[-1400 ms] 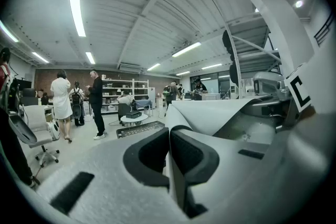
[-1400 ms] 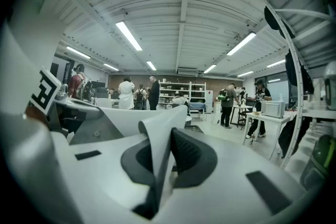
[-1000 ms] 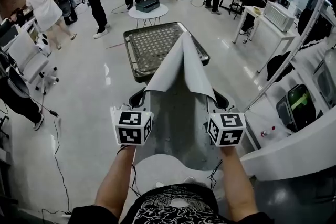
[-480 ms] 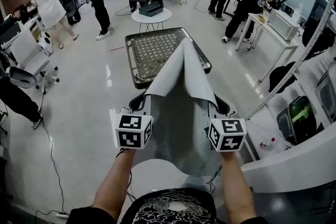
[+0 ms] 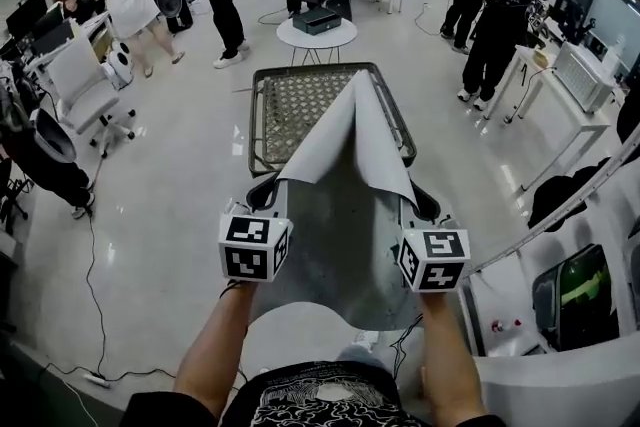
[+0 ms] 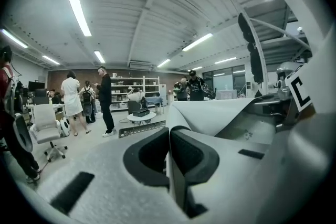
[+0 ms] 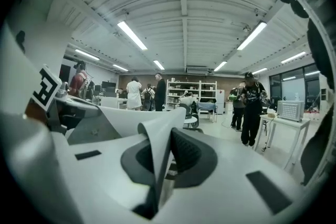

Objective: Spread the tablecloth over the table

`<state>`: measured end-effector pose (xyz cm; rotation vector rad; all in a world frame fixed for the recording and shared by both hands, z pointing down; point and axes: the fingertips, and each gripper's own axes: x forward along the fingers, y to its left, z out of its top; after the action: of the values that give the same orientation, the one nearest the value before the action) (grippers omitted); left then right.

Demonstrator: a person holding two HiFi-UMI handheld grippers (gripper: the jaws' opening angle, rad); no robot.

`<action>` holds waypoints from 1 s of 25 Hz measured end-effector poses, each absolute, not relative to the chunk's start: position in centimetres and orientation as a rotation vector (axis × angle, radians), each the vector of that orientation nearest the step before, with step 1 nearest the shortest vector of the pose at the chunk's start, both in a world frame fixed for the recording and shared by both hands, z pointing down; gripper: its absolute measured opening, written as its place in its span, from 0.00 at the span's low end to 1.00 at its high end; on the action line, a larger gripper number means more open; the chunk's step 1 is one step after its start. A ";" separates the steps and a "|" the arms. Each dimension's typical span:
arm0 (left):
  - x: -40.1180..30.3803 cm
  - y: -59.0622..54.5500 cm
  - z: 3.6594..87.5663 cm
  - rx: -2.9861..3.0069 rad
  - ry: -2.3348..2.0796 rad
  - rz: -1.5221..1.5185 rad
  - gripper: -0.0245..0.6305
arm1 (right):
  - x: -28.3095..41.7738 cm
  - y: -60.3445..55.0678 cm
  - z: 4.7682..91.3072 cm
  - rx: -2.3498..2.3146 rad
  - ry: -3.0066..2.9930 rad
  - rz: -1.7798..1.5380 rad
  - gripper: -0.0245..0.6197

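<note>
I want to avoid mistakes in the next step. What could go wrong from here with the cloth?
1. The left gripper and right gripper each pinch only a thin edge of the cloth; a pull might slip it out.
2. The cloth is folded into a ridge over the table, so it may land creased or crooked.
3. Its slack hangs by the person's legs and could be stepped on.

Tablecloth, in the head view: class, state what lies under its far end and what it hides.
The tablecloth reaches over the table, whose patterned top shows on both sides of the fold. The middle of the table's near edge and the floor below it are covered.
</note>
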<state>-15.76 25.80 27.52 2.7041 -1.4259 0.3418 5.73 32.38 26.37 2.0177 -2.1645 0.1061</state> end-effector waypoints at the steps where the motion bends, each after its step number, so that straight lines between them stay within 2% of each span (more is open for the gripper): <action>1: -14.6 25.3 27.4 2.695 -1.440 0.346 0.04 | 6.8 31.5 26.3 2.001 -2.176 0.105 0.05; 14: -6.5 20.0 27.8 2.540 -1.672 0.354 0.04 | 17.3 23.1 26.6 1.834 -2.305 0.070 0.05; 25: -7.0 16.5 27.8 2.430 -1.792 0.338 0.04 | 18.6 17.6 27.4 1.728 -2.354 0.059 0.05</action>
<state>-6.96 16.49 27.84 2.4296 -1.7917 0.3376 18.62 17.59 27.36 1.7280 -2.3540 0.0587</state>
